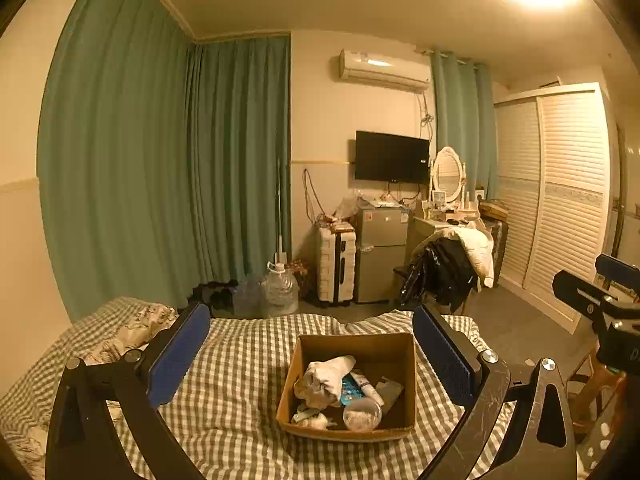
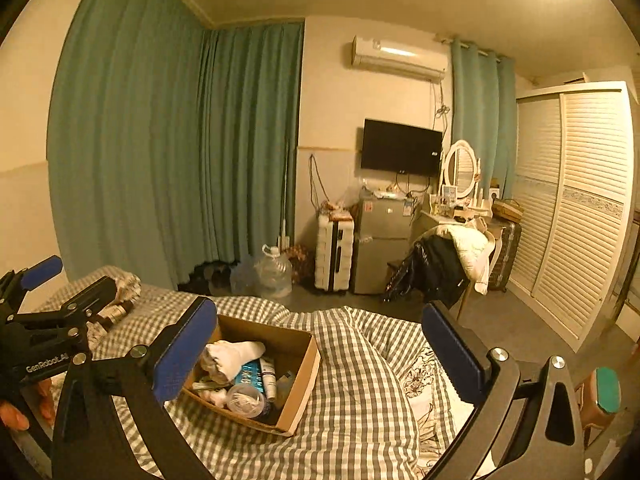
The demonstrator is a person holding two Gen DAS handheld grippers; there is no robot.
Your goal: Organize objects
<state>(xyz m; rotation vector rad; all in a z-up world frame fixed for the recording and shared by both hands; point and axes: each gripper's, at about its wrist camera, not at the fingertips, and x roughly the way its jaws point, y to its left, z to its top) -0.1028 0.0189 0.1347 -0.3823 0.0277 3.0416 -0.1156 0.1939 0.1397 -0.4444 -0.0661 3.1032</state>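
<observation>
Both the left tongs and right tongs hang spread wide, empty, above the cardboard box of sock, tubes and cup on the checked bed

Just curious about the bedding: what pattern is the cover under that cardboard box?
A grey-and-white check on the bed cover, clearest in the left wrist view.

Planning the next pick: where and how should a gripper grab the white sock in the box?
Probably grip the sock at its free end, which sticks up toward the far right of the box. Come from above: the walls block the sides, and the tube and round tub crowd it.
</observation>
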